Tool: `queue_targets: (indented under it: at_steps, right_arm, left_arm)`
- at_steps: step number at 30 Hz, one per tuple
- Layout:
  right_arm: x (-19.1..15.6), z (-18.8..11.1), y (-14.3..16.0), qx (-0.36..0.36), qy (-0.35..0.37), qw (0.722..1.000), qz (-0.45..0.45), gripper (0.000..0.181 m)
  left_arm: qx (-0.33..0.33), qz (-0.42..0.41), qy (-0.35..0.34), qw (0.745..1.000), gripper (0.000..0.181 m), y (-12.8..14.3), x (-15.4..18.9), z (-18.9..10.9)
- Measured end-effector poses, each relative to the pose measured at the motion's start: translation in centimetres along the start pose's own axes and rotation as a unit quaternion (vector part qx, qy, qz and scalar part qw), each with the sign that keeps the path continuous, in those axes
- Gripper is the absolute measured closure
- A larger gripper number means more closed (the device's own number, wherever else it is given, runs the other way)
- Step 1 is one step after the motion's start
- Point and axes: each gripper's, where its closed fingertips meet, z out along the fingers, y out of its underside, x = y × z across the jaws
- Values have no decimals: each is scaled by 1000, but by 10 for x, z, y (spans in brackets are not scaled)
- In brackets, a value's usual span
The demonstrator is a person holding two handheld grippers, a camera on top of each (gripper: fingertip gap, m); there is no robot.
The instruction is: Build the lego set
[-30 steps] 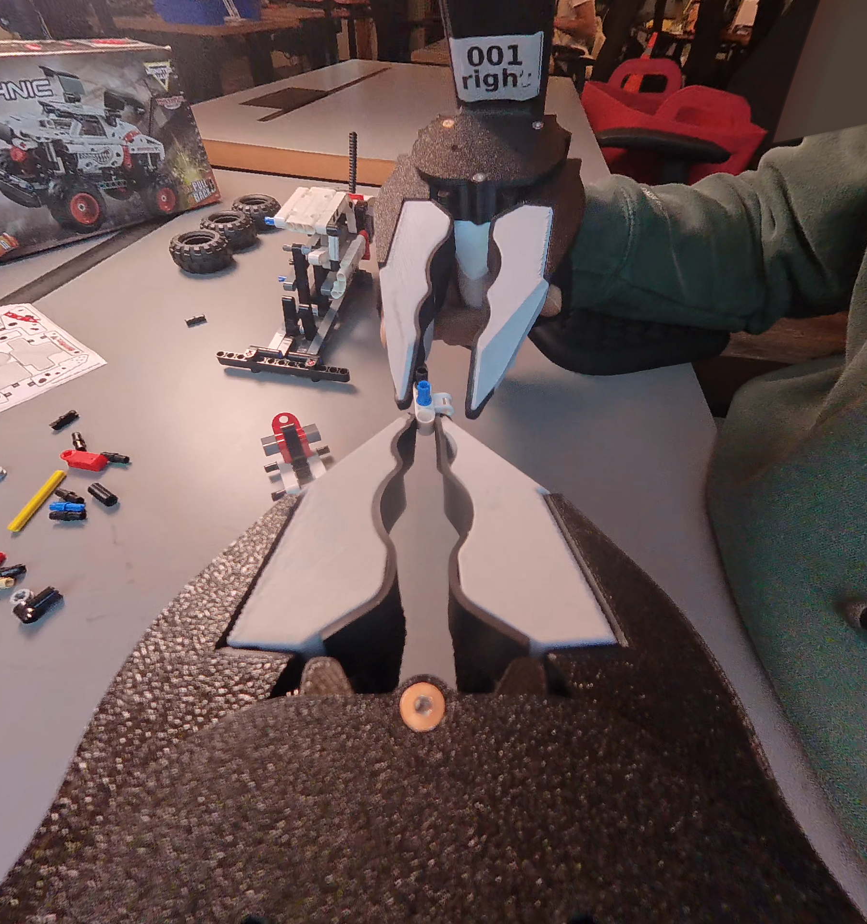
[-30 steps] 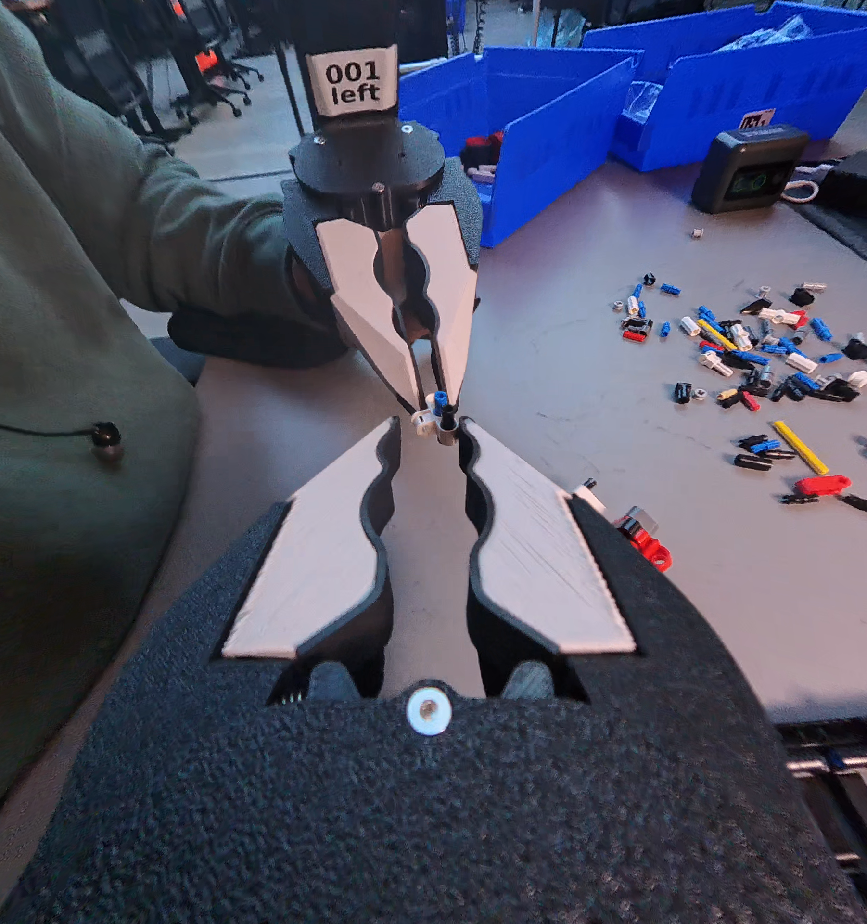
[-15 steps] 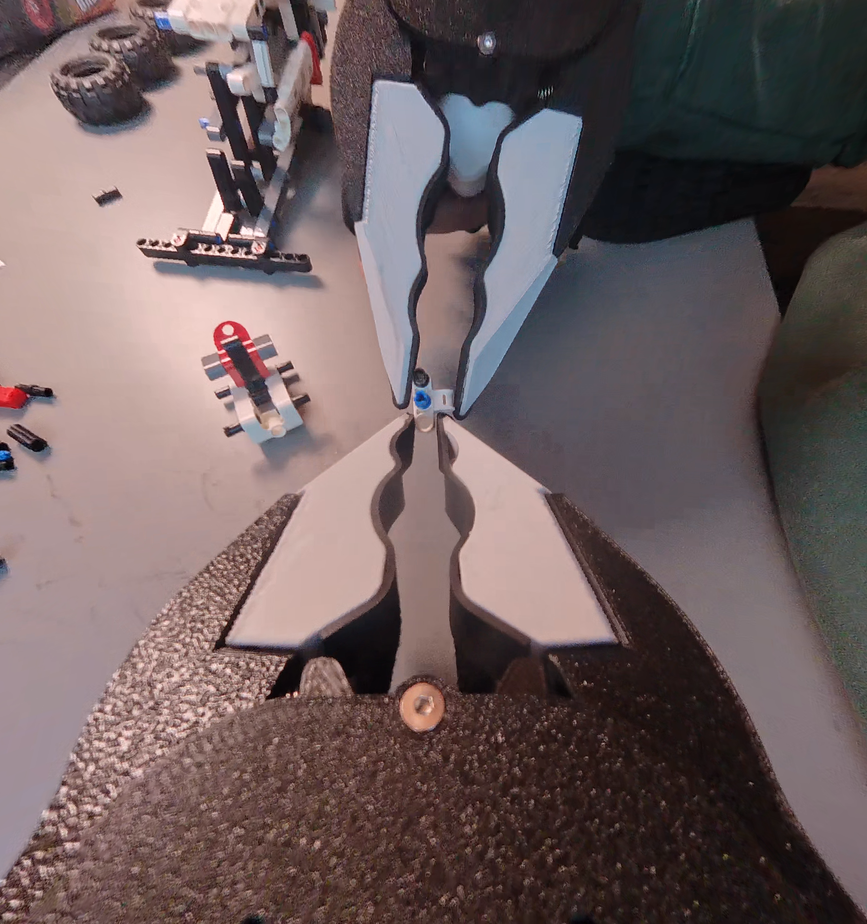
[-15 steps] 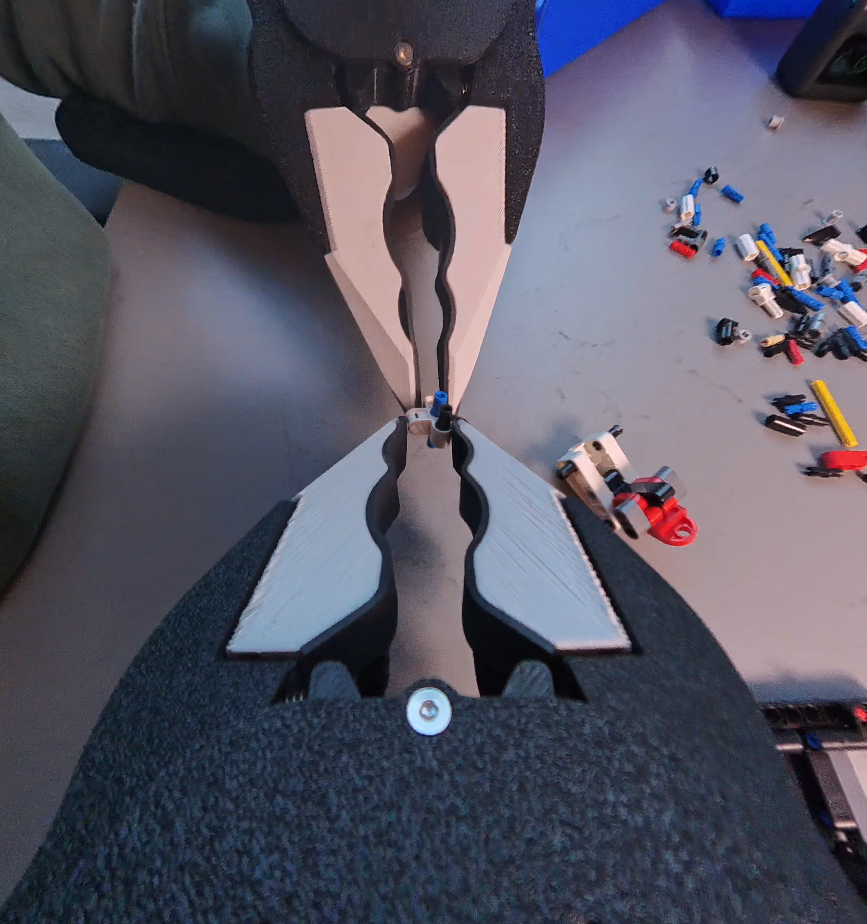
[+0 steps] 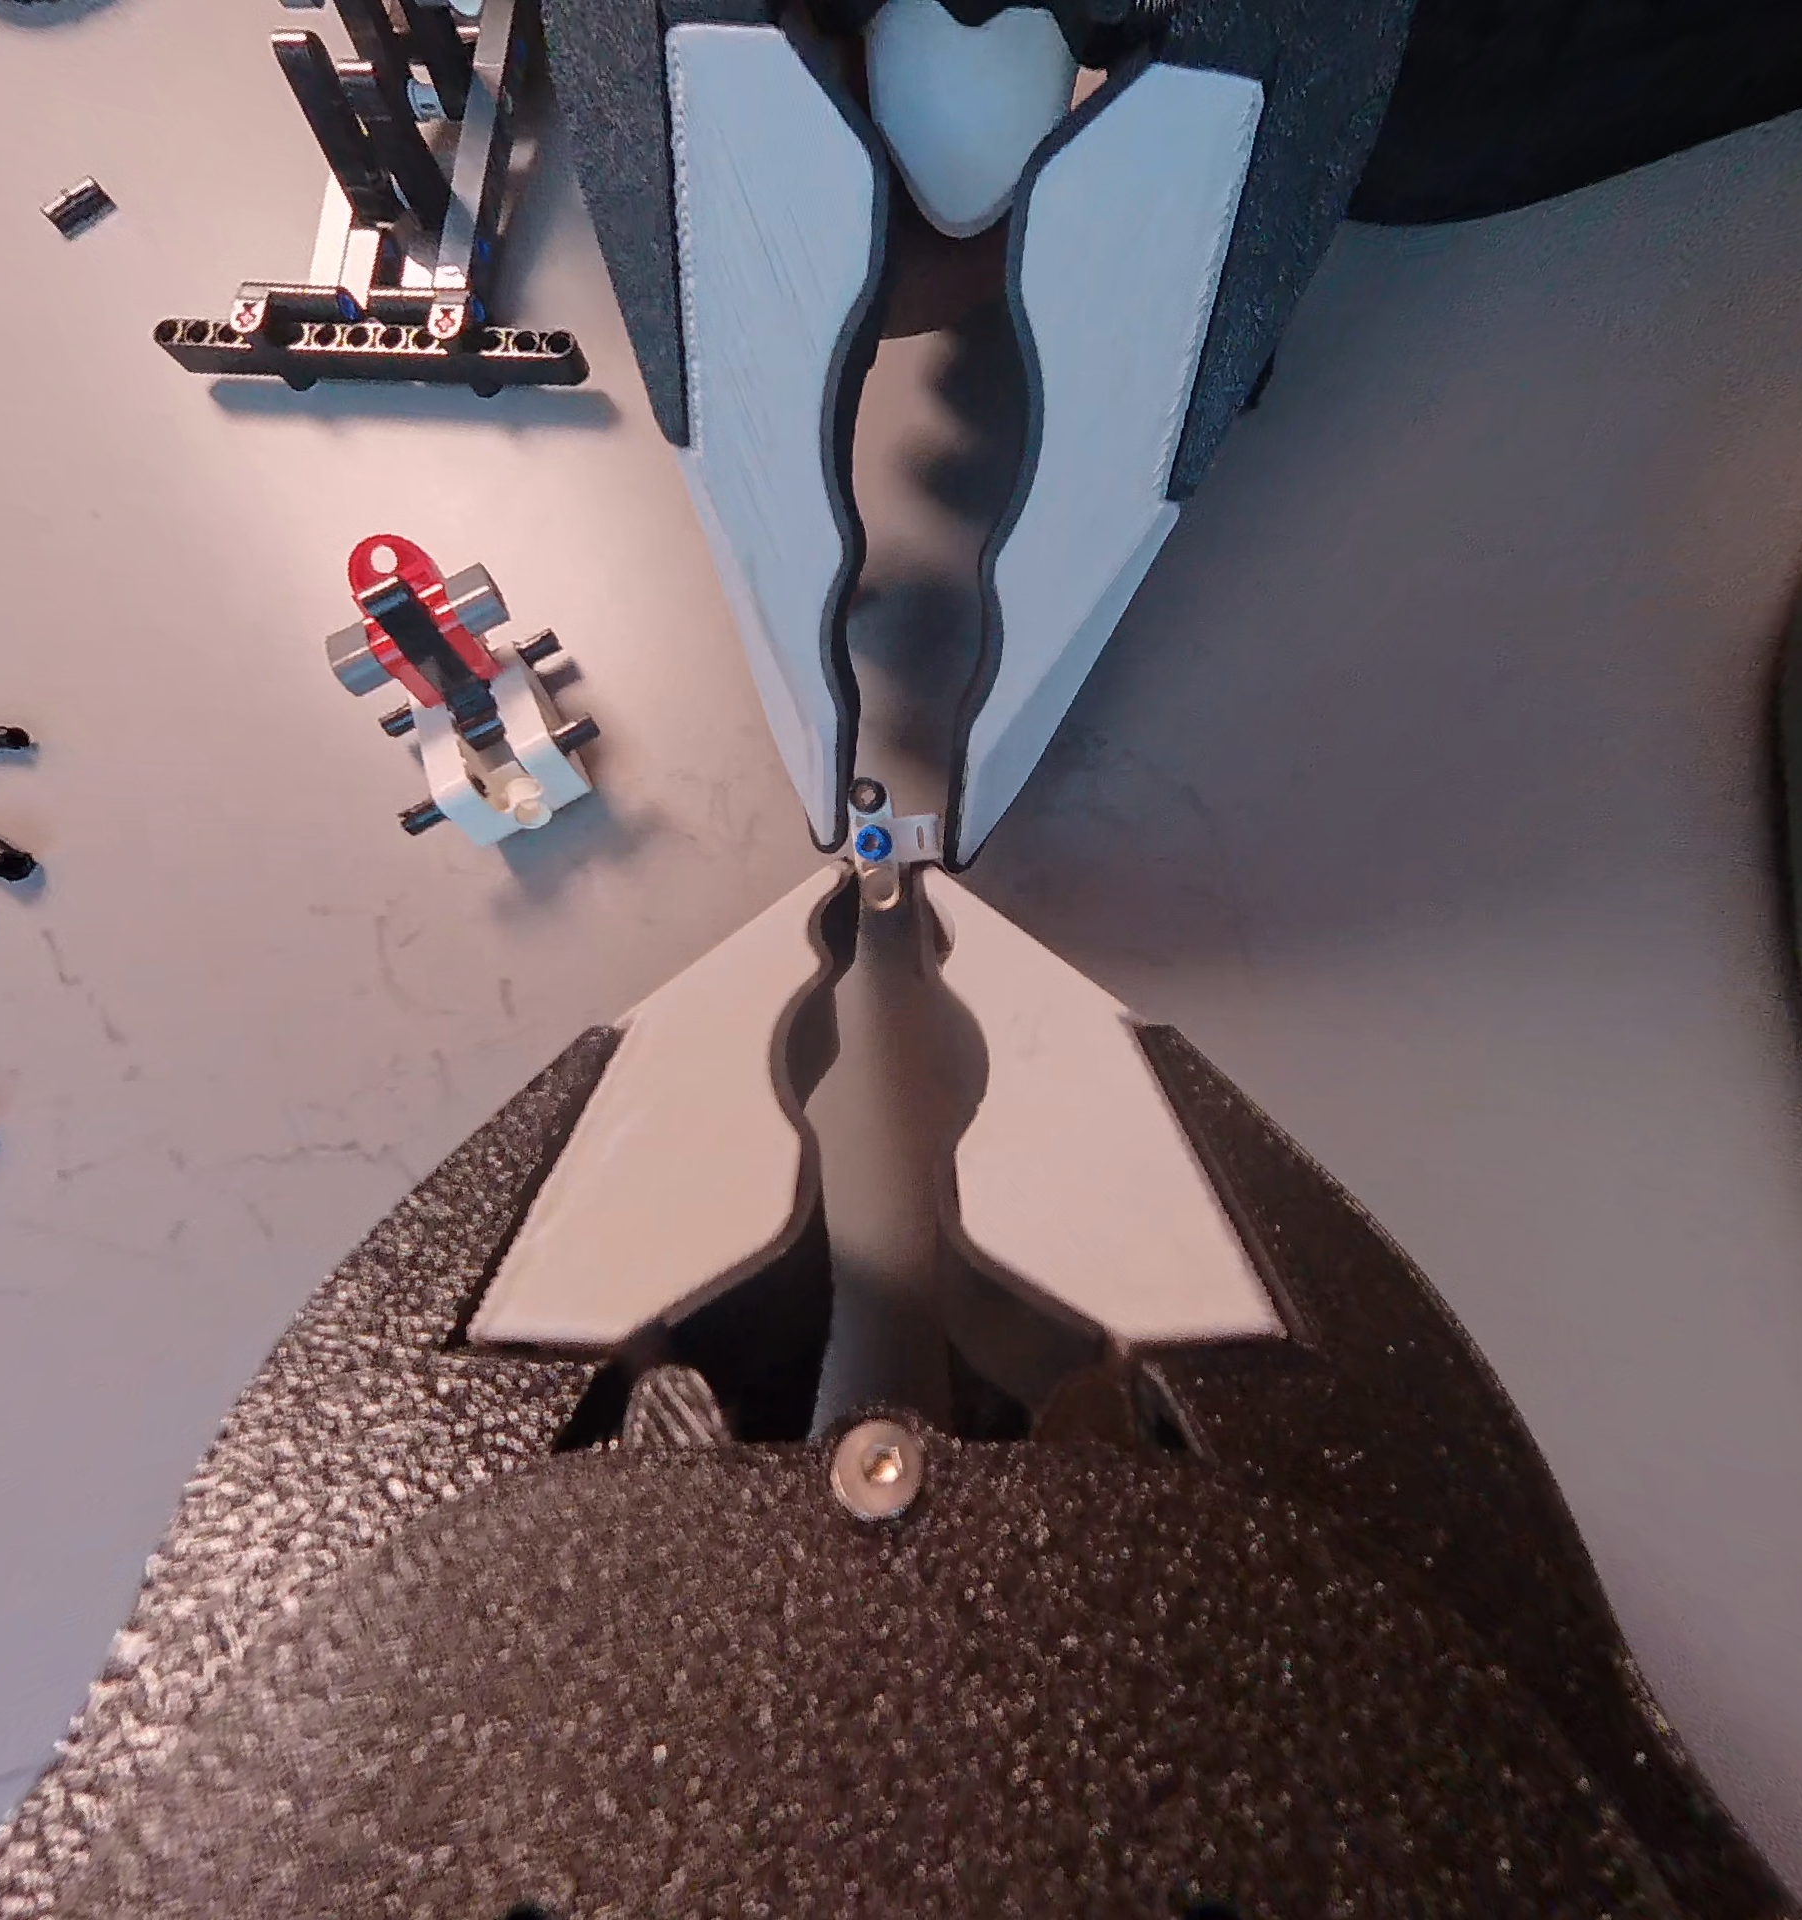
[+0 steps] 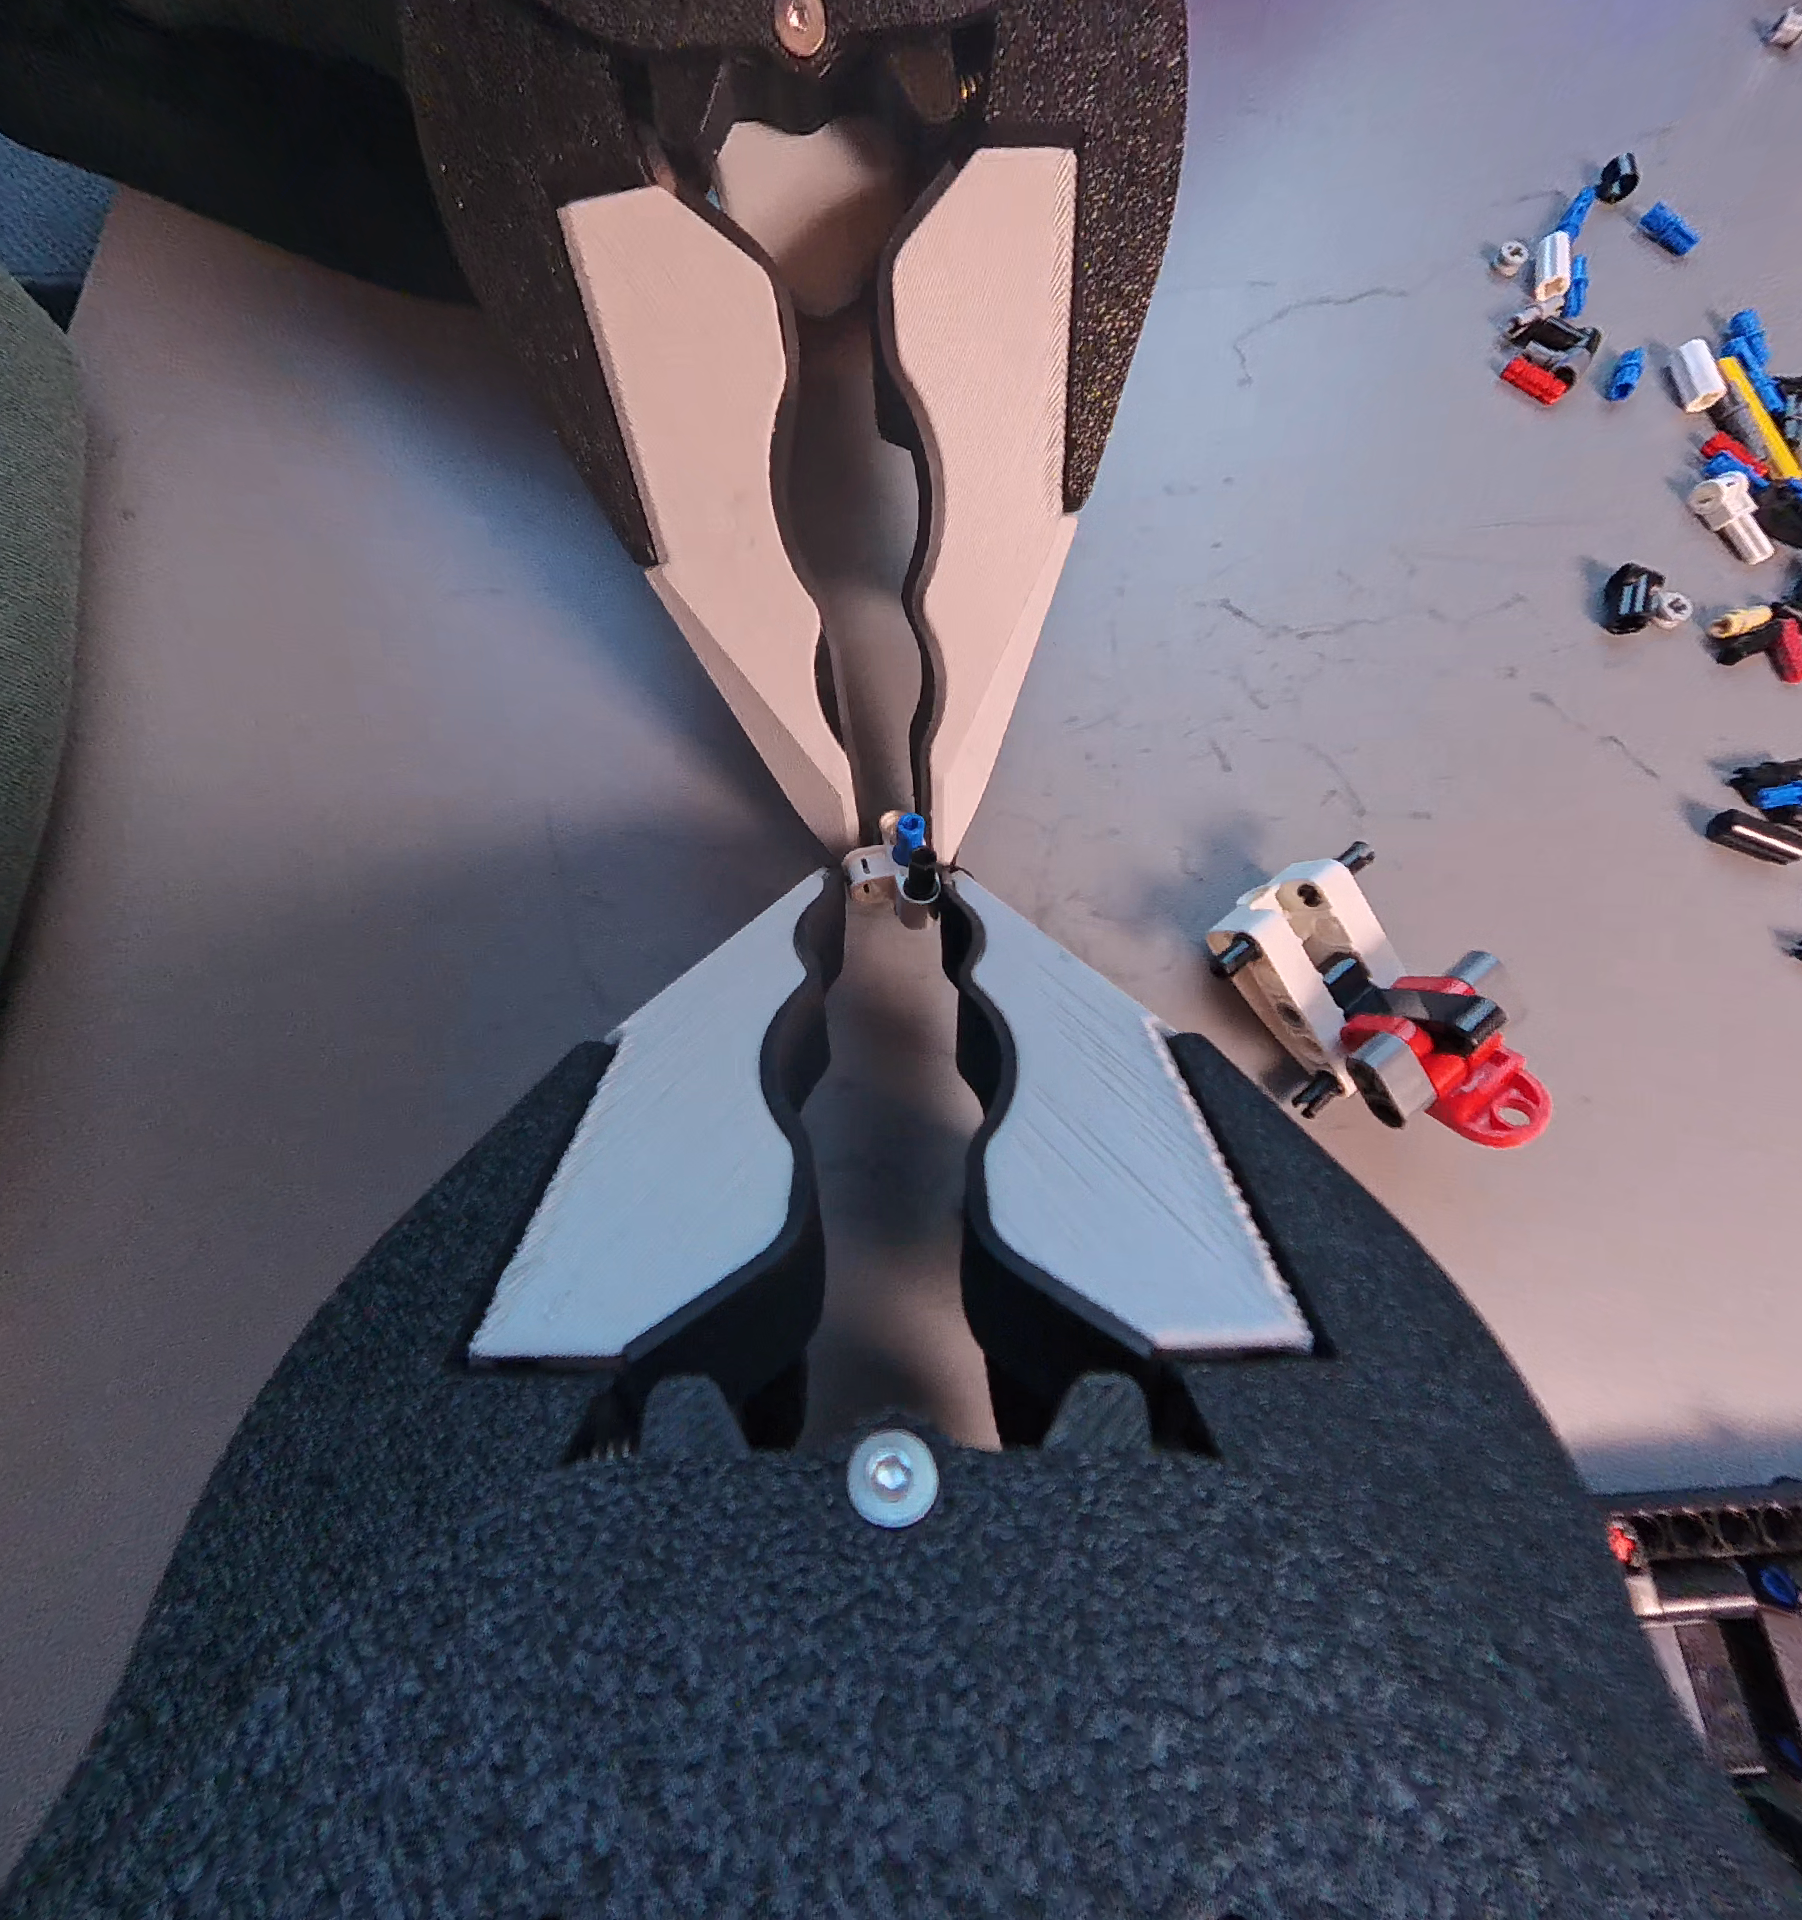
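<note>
Now your left gripper (image 5: 884, 883) and right gripper (image 6: 884, 894) both pinch the small connector (image 5: 889, 844); seat its pins squarely.

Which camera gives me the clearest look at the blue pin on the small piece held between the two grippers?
The right wrist view: the blue pin shows side-on, standing up from the small grey piece beside a black pin. The left wrist view shows the blue pin only end-on, as a ring.
</note>
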Motion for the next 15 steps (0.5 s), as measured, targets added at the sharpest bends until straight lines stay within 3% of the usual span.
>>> queue_targets:
  at_steps: [15]
  right_arm:
    - [3,0,2,-7,9,1000,-1,162]
  left_arm:
    - [-7,-7,-2,1000,170,2,-2,1]
